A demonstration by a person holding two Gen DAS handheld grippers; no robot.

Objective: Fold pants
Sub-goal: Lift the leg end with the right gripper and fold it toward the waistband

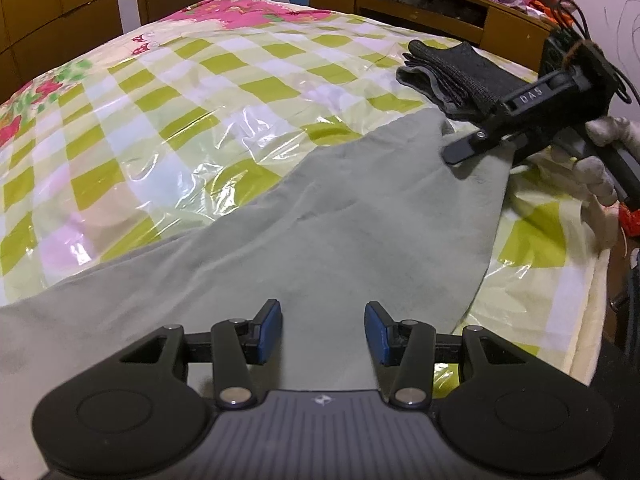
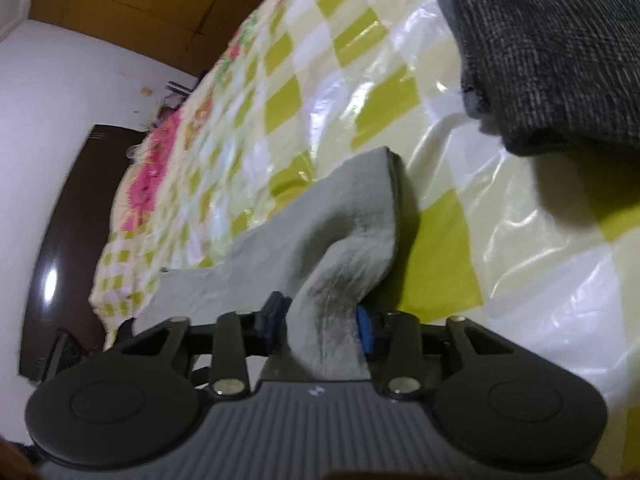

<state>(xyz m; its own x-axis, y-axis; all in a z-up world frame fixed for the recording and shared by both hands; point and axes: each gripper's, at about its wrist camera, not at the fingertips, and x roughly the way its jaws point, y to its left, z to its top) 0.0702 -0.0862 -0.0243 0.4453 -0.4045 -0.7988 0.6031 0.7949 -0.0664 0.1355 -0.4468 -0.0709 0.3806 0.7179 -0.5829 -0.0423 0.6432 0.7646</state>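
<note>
Pale grey-green pants [image 1: 304, 236] lie spread across a bed covered in clear plastic. My left gripper [image 1: 323, 330] hovers over the near part of the pants with its jaws apart and nothing between them. My right gripper [image 2: 320, 326] is shut on the far end of the pants [image 2: 340, 240] and holds it lifted off the bed. It also shows in the left wrist view [image 1: 476, 146] at the right, gripping the same edge of cloth.
A folded dark grey garment [image 1: 452, 76] lies on the bed just beyond the pants; it also shows in the right wrist view [image 2: 548, 48]. The green-checked bedspread [image 1: 192, 120] stretches left. A wooden desk [image 1: 424, 4] stands behind; the bed edge [image 1: 588, 320] runs at right.
</note>
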